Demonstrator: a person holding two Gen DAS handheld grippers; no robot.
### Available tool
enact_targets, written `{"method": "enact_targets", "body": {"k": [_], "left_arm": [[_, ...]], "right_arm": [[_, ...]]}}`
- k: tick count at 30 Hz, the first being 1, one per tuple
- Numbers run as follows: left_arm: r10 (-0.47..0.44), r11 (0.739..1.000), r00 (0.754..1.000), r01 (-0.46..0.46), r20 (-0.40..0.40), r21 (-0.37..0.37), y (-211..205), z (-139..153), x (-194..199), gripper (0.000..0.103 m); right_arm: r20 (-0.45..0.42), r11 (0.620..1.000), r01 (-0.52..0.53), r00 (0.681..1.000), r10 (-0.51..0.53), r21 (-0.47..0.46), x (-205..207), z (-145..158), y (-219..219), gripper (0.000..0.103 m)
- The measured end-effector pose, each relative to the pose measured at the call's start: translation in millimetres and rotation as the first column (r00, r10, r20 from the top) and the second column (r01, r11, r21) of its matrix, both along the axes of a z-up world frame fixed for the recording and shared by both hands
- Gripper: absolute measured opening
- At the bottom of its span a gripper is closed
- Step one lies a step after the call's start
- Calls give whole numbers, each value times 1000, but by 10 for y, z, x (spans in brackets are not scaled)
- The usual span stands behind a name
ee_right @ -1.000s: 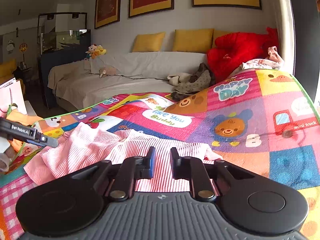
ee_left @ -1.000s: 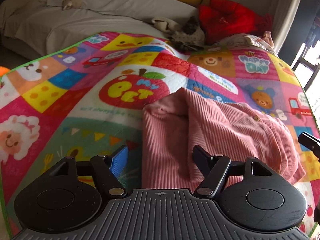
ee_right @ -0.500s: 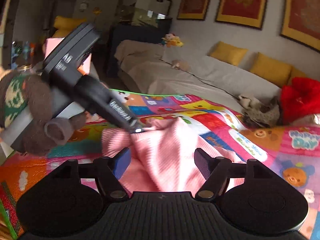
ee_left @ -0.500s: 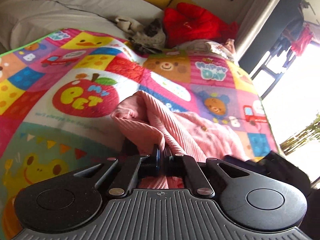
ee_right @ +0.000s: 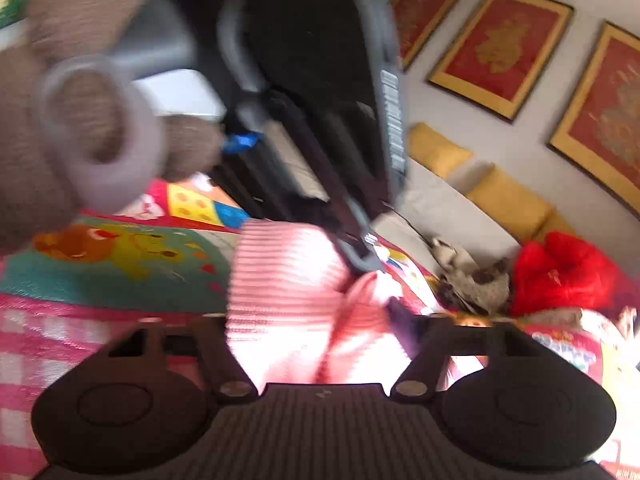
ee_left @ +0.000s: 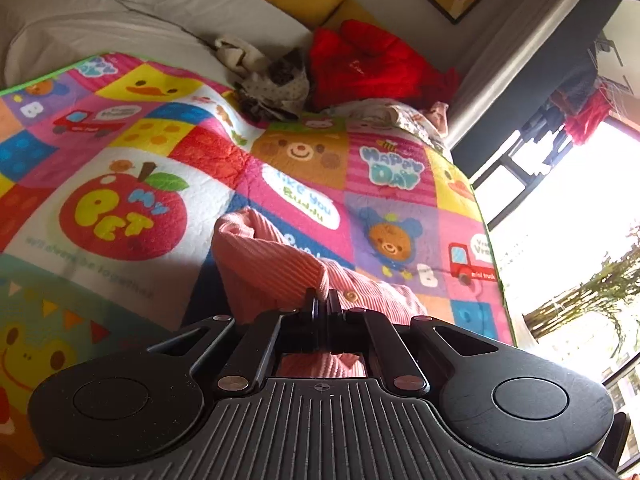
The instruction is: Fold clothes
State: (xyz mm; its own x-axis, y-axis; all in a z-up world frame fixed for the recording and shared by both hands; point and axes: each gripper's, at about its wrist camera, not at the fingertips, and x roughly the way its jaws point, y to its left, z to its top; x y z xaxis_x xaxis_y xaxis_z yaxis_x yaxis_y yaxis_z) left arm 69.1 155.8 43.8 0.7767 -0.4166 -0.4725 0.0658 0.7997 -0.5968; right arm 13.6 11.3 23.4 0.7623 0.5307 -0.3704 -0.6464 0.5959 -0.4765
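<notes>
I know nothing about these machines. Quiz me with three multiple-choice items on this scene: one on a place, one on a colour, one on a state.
1. The pink garment lies on:
A. a bare floor
B. the patchwork quilt
C. a chair

2. The cushions by the wall are:
A. yellow
B. blue
C. white

3. The left claw is:
A. wide open
B. shut on nothing
C. shut on the pink garment

Answers: 1 B, patterned squares surround it. 2 A, yellow under the framed pictures. 3 C, fabric is pinched between its fingers.

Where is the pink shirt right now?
In the left wrist view the pink shirt is bunched on the colourful quilt, right of the red apple patch, pinched by the left hand-held gripper.
</notes>
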Motion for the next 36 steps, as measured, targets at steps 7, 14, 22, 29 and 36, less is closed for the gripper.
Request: {"method": "enact_targets", "body": {"k": [7, 14, 22, 29, 36], "left_arm": [[87, 996, 989, -90, 120, 14, 69, 252, -67, 78], [136, 990, 986, -140, 101, 30, 164, 237, -6, 91], [139, 989, 990, -139, -3, 45, 98, -8, 189, 93], [30, 997, 997, -25, -69, 72, -360, -150, 485, 94], [-128, 980, 991, 133, -39, 150, -1122, -153, 761, 94]], "right_arm": [[-101, 984, 85, 992, -69, 156, 286, 305, -390, 10], [-199, 902, 282, 954, -226, 328, 751, 612, -1079, 10], [-366, 838, 421, 884, -292, 347, 962, 341, -1597, 10], [-476, 805, 499, 820, -318, 321, 1042, 63, -1908, 9], [-469, 811, 530, 798, -379, 246, 1003, -23, -2127, 26]]}}
